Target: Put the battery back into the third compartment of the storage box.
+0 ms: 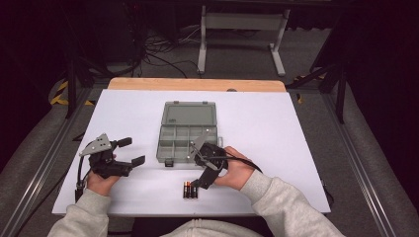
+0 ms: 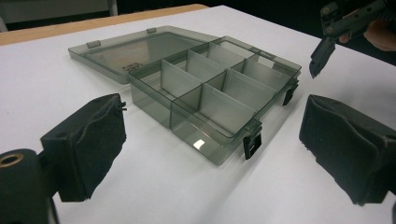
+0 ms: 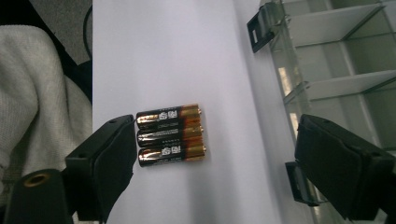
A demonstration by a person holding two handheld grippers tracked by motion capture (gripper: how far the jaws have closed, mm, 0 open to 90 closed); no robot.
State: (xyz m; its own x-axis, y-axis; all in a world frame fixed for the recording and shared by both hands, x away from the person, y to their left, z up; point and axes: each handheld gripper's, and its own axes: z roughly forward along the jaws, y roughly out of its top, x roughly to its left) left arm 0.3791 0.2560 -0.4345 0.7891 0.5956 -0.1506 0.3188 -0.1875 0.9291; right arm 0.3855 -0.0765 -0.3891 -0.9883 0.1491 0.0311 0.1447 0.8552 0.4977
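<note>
From above, my right gripper hangs over three batteries near the tabletop's front edge, before the open box; my left gripper rests wide apart. My left gripper view faces the box, jaws wide. My right gripper view shows wide jaws beside the batteries, gripping nothing.

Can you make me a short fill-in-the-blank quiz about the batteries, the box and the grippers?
1. ____ batteries lie side by side on the table.
2. The box has its lid ____.
3. The right gripper hangs over the batteries with its jaws ____.
4. The left gripper holds ____.

Missing words: three; open; open; nothing
</note>
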